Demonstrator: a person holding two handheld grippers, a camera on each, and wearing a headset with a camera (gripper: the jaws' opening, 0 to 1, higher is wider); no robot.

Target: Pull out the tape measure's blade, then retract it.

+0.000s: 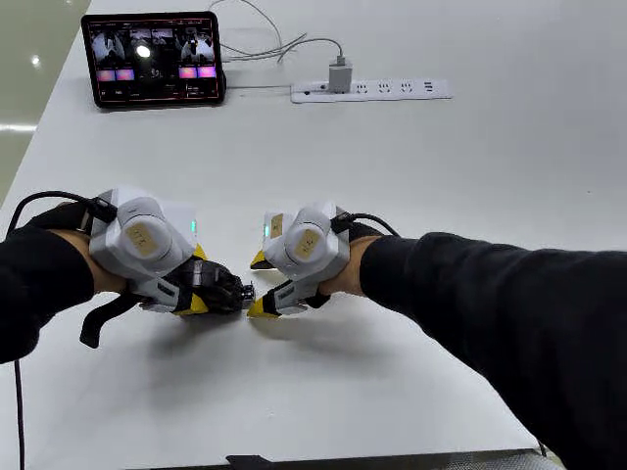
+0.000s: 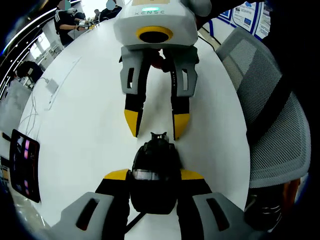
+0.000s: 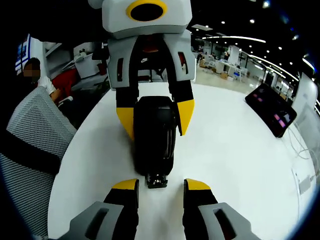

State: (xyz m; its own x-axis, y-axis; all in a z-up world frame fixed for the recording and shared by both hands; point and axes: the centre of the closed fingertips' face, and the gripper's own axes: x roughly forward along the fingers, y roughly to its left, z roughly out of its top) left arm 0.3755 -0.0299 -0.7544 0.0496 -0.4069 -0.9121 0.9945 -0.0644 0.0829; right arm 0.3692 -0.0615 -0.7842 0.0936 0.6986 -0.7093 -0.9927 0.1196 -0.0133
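Head view puts the black tape measure point(image 1: 221, 284) low over the near left part of the white workbench point(image 1: 411, 176). It is clamped in your left gripper point(image 1: 199, 280), and your right gripper point(image 1: 261, 285) faces it from the right, tip to tip. I cannot tell whether the case rests on the surface. Its long axis runs left to right, along the line joining the 2 grippers, and the blade's mouth faces right, toward the right gripper.

Left gripper view shows its 2 jaws closed onto the flat sides of the case at about its middle. The body is held, and the front end sticks out beyond the yellow tips.

Right gripper view shows the other pair parted, with nothing held. The end hook point(image 3: 156, 180) of the blade sits between the 2 yellow fingertips point(image 3: 125, 186), roughly centred in the gap and touching neither, as far as I can tell. The blade looks fully wound in, with just the hook standing proud of the case.

By my reading, your next move turns on that relation. The hook is already within the right jaws, so you need only close on it. Then draw the right gripper away to the right along the case's long axis while the left holds firm. If you pull off that line, the blade may kink or the small hook may slip from the grip. The pull-out has not yet begun, and the retract comes after it.
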